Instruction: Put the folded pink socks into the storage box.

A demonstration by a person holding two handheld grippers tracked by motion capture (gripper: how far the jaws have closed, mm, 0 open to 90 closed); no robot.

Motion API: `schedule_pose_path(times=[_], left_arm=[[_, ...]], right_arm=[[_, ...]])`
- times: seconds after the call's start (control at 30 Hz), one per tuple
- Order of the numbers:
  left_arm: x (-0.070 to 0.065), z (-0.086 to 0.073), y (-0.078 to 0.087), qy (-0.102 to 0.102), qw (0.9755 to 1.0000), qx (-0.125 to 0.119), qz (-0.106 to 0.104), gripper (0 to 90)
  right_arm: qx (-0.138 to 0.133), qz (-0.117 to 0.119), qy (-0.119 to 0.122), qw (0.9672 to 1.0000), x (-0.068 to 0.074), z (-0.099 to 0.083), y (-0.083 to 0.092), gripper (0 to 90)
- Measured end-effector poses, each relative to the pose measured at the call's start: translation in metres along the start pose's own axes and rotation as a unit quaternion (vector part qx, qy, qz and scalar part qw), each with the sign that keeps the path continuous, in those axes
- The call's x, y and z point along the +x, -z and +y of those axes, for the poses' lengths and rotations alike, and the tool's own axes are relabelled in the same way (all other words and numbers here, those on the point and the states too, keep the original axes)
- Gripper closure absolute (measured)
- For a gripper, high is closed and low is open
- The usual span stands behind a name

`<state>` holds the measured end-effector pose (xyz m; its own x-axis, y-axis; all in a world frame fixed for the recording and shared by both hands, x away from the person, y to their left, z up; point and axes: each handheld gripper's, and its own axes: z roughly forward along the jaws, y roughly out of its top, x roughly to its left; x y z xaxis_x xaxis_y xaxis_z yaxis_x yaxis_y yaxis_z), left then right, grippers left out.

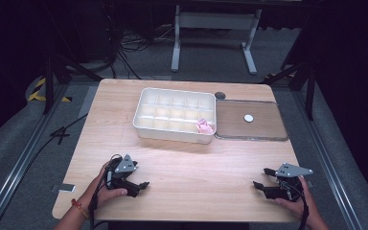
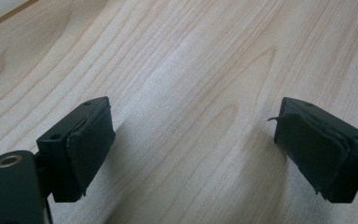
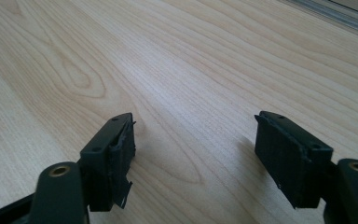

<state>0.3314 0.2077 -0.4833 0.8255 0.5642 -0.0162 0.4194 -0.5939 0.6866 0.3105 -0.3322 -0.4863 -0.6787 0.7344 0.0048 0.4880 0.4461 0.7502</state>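
A white tray (image 1: 146, 125) divided into several compartments stands at the far middle of the wooden table. A pink crumpled thing (image 1: 204, 126) lies in its front right compartment. My left gripper (image 1: 143, 187) rests near the front left of the table, held by a hand, and stands open. In the left gripper view the left gripper (image 2: 191, 140) has only bare wood between its pads. My right gripper (image 1: 261, 178) sits at the front right, also open. In the right gripper view the right gripper (image 3: 193, 149) holds nothing, with wood grain below it.
A flat clear lid (image 1: 268, 127) lies right of the tray with a small white disc (image 1: 248, 118) on it. A dark round cap (image 1: 220, 95) sits behind it. Cables and a metal frame (image 1: 215, 21) stand on the floor beyond the table.
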Motion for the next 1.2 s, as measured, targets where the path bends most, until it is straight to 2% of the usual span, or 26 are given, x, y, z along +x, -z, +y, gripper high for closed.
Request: schedule_pose_path(times=[0.43,0.8,1.2], left_arm=[[0.0014,0.0018,-0.0019,-0.006,1.0,0.002,-0.004,10.0],[0.0024,0.0027,-0.0025,-0.012,0.9999,0.004,-0.007,9.3],[0.0022,0.0028,-0.003,-0.01,0.9999,0.002,-0.007,9.1]], right_arm=[[0.0,-0.009,-0.013,0.9999,-0.0003,-0.0003,0.0003,27.7],[0.0,-0.013,-0.014,0.9998,-0.0008,-0.0003,0.0002,27.7],[0.0,-0.014,-0.016,0.9998,-0.0009,-0.0003,0.0003,27.7]])
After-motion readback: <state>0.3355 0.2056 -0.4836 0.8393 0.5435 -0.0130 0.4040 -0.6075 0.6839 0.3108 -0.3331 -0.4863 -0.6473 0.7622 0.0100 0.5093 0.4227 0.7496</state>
